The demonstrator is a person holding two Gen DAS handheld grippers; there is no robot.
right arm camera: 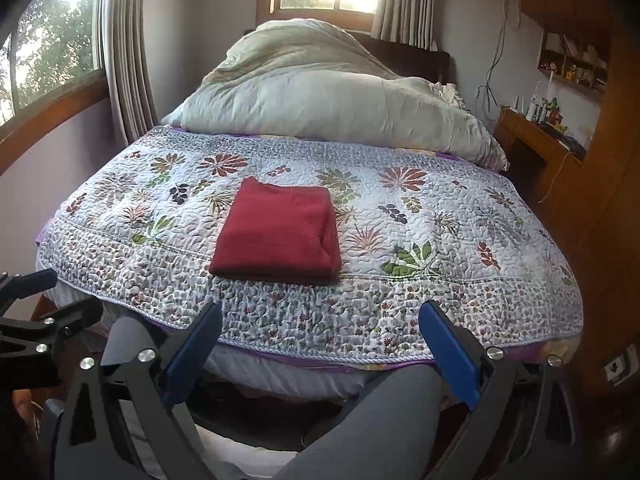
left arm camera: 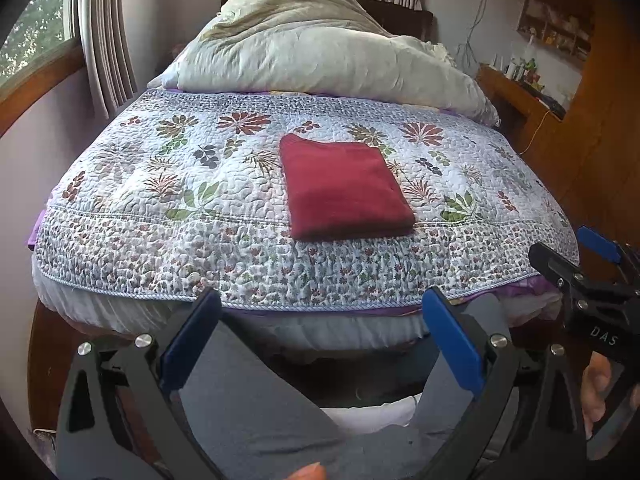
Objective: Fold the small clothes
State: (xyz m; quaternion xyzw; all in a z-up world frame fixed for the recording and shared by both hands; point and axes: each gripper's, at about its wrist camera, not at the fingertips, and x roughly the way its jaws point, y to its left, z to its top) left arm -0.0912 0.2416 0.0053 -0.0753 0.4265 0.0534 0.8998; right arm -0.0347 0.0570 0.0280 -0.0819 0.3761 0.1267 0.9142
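Red garment is folded into a compact rectangle and lies flat on the floral quilt, near the bed's foot edge and roughly mid-width, one folded edge sitting right along the quilt's border seam. Corners look square and the layers stacked, so I'd call this piece done.

Left gripper: jaws spread wide, nothing between them, held off the bed below the foot edge, well apart from the garment. Right gripper: same, wide open, empty, hanging just short of the foot edge. Both sit over the person's lap in grey trousers, likely a parked pose with the fold finished.

A bunched pale duvet is piled at the head end, clear of the work area. No second garment is visible on the quilt, so either the task ends here or the next piece comes from out of view.
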